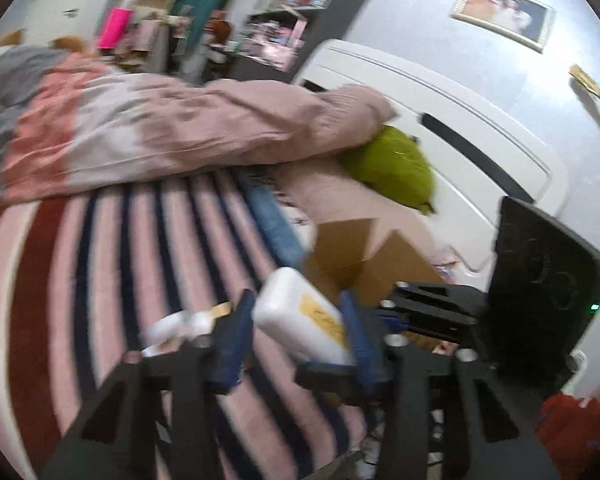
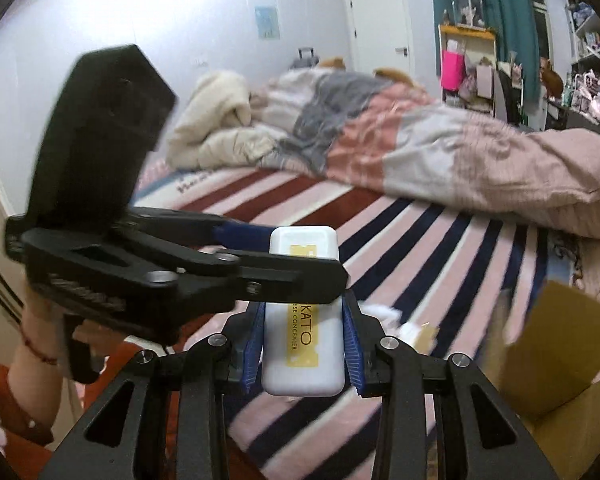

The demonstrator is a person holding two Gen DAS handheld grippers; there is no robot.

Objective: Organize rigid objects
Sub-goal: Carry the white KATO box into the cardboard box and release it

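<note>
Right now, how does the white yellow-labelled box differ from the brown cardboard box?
Size: the white yellow-labelled box is small, the brown cardboard box larger. State: white box closed, cardboard box flaps open. Pose: white box up between the right gripper jaws, cardboard box on the striped bed. Both rectangular.

Both claws black w/ blue ribbed pads (image 2: 352, 340), silver screws; wrist (image 2: 34, 340) w/ red string, orange sleeve.
</note>
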